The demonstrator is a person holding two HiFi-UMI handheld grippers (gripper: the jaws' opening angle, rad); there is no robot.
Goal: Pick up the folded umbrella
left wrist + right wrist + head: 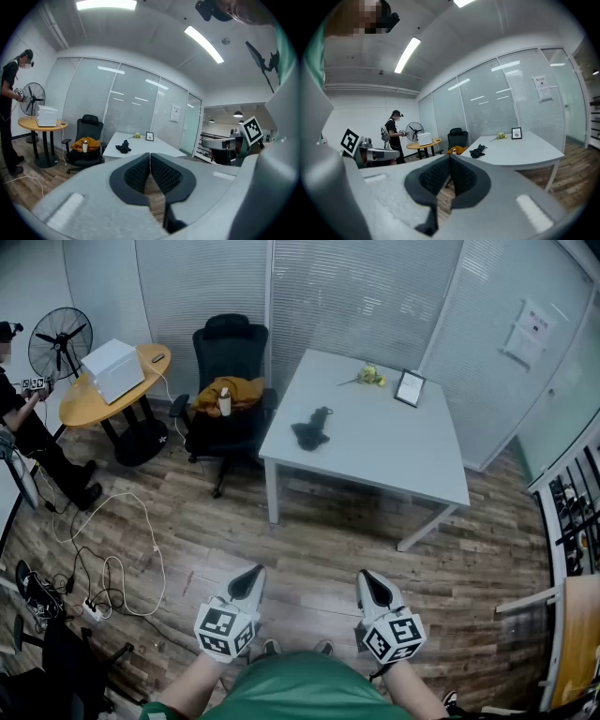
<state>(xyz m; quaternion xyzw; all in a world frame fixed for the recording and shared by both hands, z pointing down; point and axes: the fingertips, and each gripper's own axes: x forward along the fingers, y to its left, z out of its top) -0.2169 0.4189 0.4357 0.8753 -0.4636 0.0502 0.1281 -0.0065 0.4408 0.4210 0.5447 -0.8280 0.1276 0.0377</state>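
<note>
The folded umbrella point(311, 430), black and crumpled-looking, lies on the white table point(394, 456) near its left side, well ahead of me. It also shows small in the left gripper view as the umbrella point(123, 147) and in the right gripper view as the umbrella point(478, 151). My left gripper point(255, 573) and right gripper point(367, 576) hang side by side over the wooden floor, far short of the table. Both point toward it. The left gripper point(150, 154) is shut with nothing in it, and the right gripper point(450, 157) likewise has its pads together and empty.
A picture frame point(410, 388) and a yellow flower point(370, 377) sit at the table's far end. A black office chair point(225, 390) holding an orange garment and a bottle stands left of the table. Farther left are a round wooden table point(103, 399), a fan point(58, 341), a person point(23, 427) and floor cables point(112, 549).
</note>
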